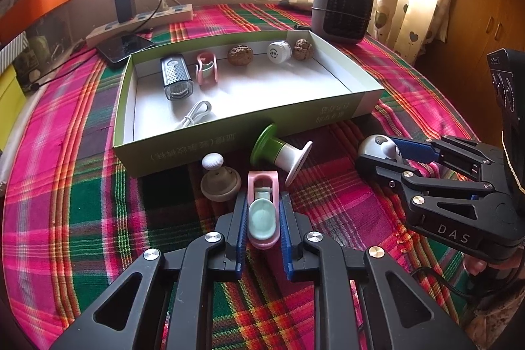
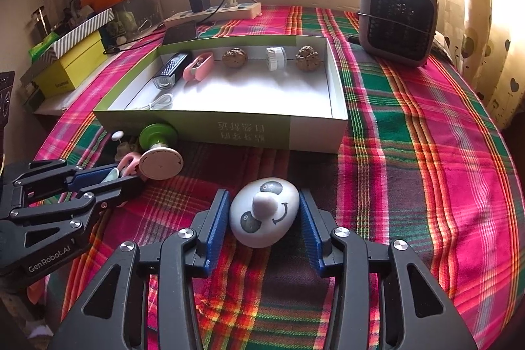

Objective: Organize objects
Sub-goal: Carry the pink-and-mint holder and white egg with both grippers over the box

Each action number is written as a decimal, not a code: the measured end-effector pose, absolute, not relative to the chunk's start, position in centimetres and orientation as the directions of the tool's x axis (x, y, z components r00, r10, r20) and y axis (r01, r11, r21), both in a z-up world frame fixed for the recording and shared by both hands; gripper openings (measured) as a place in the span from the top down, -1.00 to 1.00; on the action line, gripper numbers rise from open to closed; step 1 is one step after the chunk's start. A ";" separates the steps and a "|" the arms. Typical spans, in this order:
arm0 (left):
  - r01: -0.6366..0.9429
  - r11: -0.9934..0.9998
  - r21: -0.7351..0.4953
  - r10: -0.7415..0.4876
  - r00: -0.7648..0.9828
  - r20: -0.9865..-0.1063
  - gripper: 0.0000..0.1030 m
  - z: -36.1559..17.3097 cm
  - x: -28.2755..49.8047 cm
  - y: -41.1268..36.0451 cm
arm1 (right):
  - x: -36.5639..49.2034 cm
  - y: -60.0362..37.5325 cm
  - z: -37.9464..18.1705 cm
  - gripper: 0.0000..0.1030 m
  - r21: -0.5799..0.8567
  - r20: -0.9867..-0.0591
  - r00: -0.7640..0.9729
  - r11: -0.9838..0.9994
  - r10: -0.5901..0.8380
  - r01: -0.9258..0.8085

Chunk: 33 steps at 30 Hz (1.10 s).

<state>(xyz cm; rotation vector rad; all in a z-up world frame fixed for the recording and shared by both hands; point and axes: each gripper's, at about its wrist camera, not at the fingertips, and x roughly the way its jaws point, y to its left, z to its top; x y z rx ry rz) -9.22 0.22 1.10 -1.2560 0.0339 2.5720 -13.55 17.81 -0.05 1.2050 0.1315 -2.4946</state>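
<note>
My left gripper (image 1: 262, 212) is shut on a pink and mint clip-shaped holder (image 1: 262, 212), just in front of the green-sided box (image 1: 229, 140). My right gripper (image 2: 264, 212) is shut on a white egg-shaped panda toy (image 2: 264, 212) resting on the plaid cloth; it also shows in the left wrist view (image 1: 380, 148). The box (image 2: 308, 133) holds a bike light (image 1: 175, 76), a second pink clip (image 1: 206, 68), two walnuts (image 1: 240, 54), a white cap (image 1: 279, 51) and a white cable (image 1: 195, 115).
A green and white spool-shaped object (image 1: 279, 153) and a beige knob with a white ball (image 1: 218, 179) lie in front of the box. A grey heater (image 2: 398, 18), a power strip (image 2: 213, 13), a phone (image 1: 124, 46) and stacked boxes (image 2: 72, 61) surround the table.
</note>
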 end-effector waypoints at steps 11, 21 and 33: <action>-0.254 -0.961 -0.110 0.245 -0.596 -0.765 0.69 1.9 -8.2 -0.1 | -13.1 17.7 0.4 0.15 0.083 -0.765 -0.569 -0.923 -0.301 0.376; -0.260 -0.958 -0.121 0.261 -0.613 -0.746 0.69 3.6 -8.3 -0.2 | -13.0 17.6 1.4 0.15 0.082 -0.752 -0.581 -0.919 -0.311 0.386; -0.266 -0.956 -0.125 0.270 -0.629 -0.729 0.69 5.3 -9.7 -0.3 | -14.1 17.6 3.1 0.15 0.091 -0.731 -0.598 -0.915 -0.330 0.393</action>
